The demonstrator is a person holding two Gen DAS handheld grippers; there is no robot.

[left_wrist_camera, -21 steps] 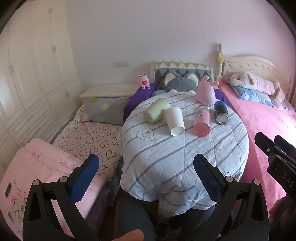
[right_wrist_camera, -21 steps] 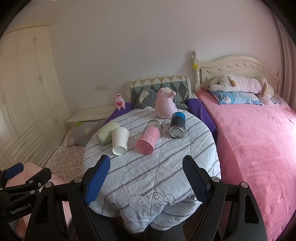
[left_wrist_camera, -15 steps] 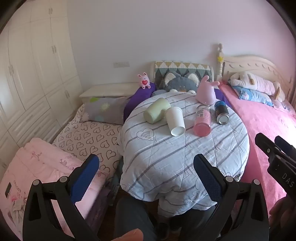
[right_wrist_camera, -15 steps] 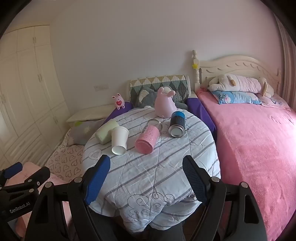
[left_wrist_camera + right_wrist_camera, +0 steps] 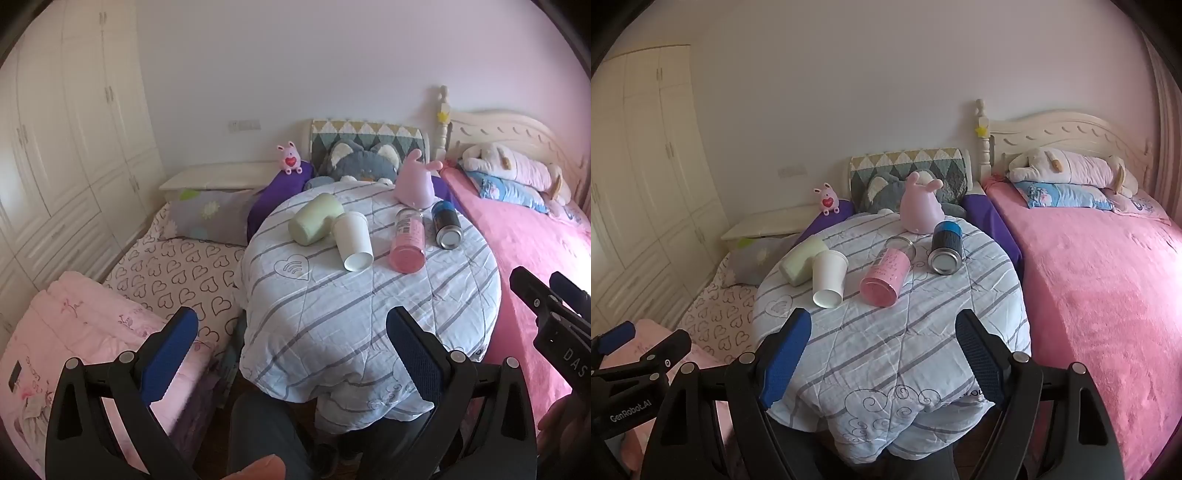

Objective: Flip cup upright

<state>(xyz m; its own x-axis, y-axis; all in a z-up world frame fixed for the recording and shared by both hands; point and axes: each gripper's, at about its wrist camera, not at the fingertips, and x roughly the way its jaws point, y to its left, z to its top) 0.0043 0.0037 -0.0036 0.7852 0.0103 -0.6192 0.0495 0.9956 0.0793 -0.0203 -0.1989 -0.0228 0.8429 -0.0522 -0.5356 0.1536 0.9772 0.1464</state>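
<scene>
Several cups lie on their sides on a round table covered with a striped cloth [image 5: 369, 314] [image 5: 894, 350]: a pale green cup [image 5: 314, 219] [image 5: 801, 264], a white paper cup [image 5: 352, 240] [image 5: 829, 278], a pink tumbler [image 5: 408, 238] [image 5: 886, 277] and a dark blue-banded can [image 5: 447, 223] [image 5: 946, 247]. My left gripper [image 5: 291, 350] is open and empty, short of the table's near edge. My right gripper [image 5: 884, 347] is open and empty over the table's near part.
A pink plush toy [image 5: 415, 181] [image 5: 919, 212] sits at the table's far side. A pink bed [image 5: 1100, 295] lies to the right. A heart-patterned mattress [image 5: 177, 269] and a pink quilt [image 5: 74, 325] lie to the left, with white wardrobes [image 5: 55, 147] behind.
Both grippers have hardly moved. The right wrist view has shifted slightly, bringing the table a little nearer. The cups lie as before.
</scene>
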